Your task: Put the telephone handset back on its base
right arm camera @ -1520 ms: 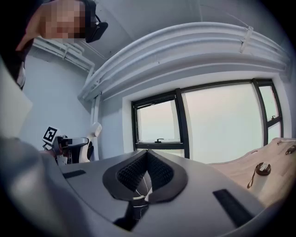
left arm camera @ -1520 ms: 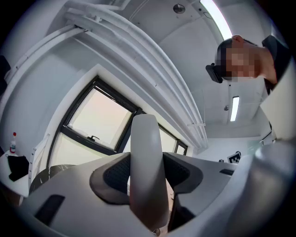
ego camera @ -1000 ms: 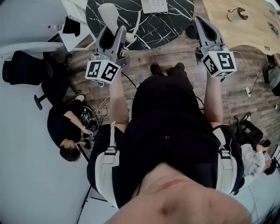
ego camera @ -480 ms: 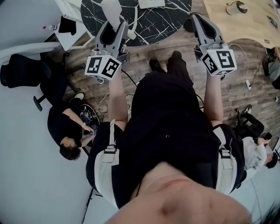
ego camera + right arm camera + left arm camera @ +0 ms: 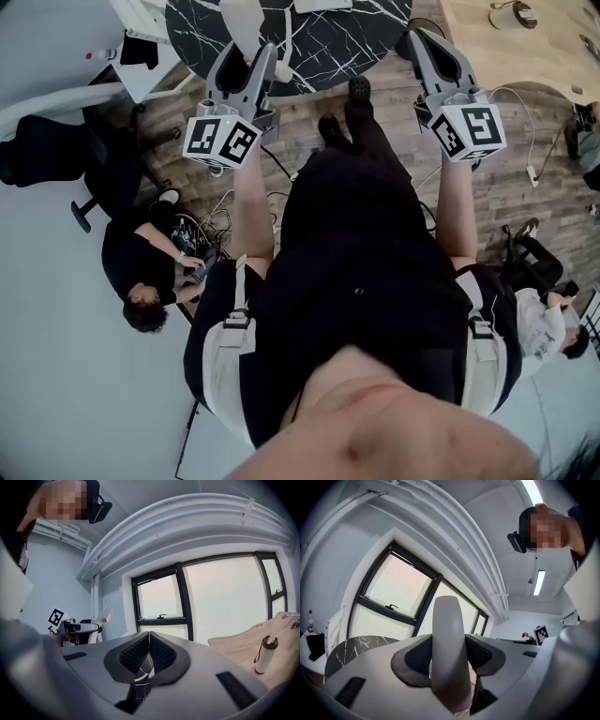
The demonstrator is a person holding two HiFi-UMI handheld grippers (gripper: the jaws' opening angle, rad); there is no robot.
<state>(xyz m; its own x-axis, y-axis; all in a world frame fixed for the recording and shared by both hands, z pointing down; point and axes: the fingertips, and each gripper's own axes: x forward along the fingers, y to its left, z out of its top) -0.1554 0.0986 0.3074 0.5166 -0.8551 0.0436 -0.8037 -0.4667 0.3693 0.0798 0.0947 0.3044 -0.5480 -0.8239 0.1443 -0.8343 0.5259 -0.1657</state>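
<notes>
In the head view my left gripper [image 5: 242, 58] is raised in front of me and shut on the white telephone handset [image 5: 240, 17], which sticks out past the jaws over the black marble table [image 5: 328, 47]. The left gripper view shows the handset [image 5: 449, 648] upright between the two dark pads. The white telephone base [image 5: 323, 5] shows only as a sliver at the table's far edge. My right gripper [image 5: 424, 39] is held up on the right, its pads [image 5: 161, 656] closed together on nothing. The right gripper view also catches the handset [image 5: 104, 616] off to the left.
A light wooden table [image 5: 525, 47] stands at the upper right with a small cup-like thing [image 5: 514, 11]; a bottle [image 5: 266, 654] stands on it. One person [image 5: 141, 272] sits on the floor at left, another [image 5: 548, 328] at right. A black office chair [image 5: 56, 150] and cables are on the wood floor.
The marble table and the base have slid towards the top edge of the head view, and my feet have stepped towards the table. Both grippers keep their hold and pose.
</notes>
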